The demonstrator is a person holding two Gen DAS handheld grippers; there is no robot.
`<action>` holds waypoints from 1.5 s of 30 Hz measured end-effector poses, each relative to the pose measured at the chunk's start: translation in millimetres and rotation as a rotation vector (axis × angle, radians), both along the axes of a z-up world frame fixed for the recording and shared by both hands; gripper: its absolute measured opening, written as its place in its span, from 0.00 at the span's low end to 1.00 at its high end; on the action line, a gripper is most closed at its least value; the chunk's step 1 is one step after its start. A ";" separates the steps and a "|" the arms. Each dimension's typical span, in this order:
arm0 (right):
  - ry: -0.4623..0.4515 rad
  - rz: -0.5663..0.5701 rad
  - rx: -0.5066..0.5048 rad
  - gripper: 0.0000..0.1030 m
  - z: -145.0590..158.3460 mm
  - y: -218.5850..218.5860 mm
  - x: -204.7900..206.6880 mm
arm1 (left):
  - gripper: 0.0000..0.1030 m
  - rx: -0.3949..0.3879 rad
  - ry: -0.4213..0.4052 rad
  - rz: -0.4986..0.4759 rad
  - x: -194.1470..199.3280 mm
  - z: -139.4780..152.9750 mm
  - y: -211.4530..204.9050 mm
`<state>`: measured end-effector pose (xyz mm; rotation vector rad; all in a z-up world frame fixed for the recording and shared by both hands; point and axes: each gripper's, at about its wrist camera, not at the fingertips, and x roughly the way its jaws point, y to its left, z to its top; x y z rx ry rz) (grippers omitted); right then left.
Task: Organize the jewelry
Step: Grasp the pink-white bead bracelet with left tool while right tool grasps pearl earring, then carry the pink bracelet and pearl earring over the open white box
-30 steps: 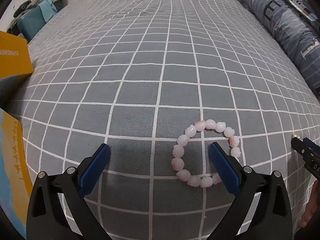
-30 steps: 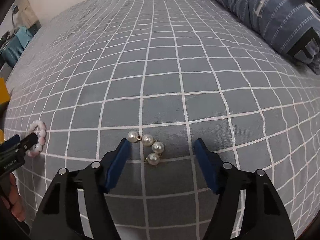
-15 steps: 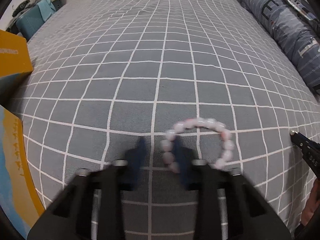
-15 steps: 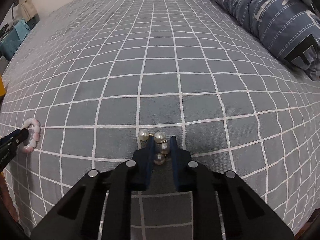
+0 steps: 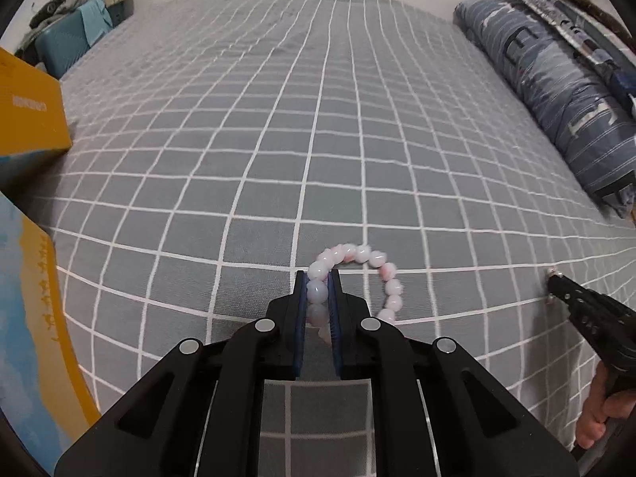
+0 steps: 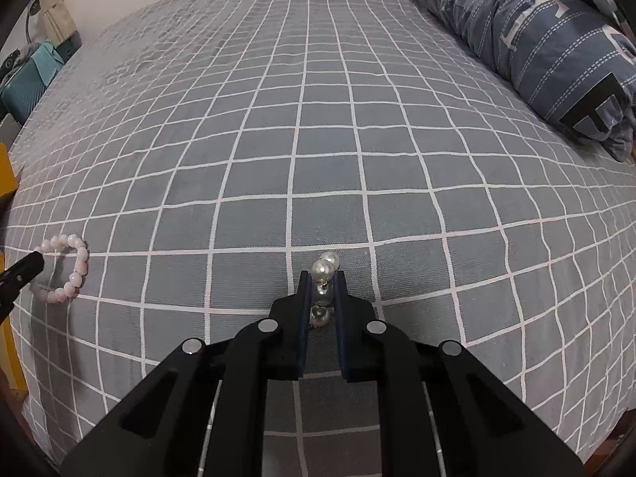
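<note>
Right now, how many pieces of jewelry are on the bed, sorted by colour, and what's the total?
Pink bead bracelet: 1, pinched in the left tongs
White pearl piece: 1, pinched in the right tongs
Total: 2 pieces, both over the grey checked bedspread

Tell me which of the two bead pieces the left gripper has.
The pink bead bracelet, a closed loop pinched by the left gripper. The white pearl string is in the right gripper.
</note>
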<state>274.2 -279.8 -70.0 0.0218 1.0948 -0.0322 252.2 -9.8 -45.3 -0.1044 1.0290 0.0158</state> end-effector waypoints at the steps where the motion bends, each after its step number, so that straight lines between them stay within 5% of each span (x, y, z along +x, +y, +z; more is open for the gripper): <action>1: -0.003 -0.001 0.001 0.10 1.4 0.1 -1.0 | 0.09 0.004 -0.007 -0.002 -2.4 3.2 -0.9; 45: -0.122 0.038 -0.005 0.10 65.2 27.5 -44.3 | 0.10 0.066 -0.137 -0.023 -65.4 78.7 5.4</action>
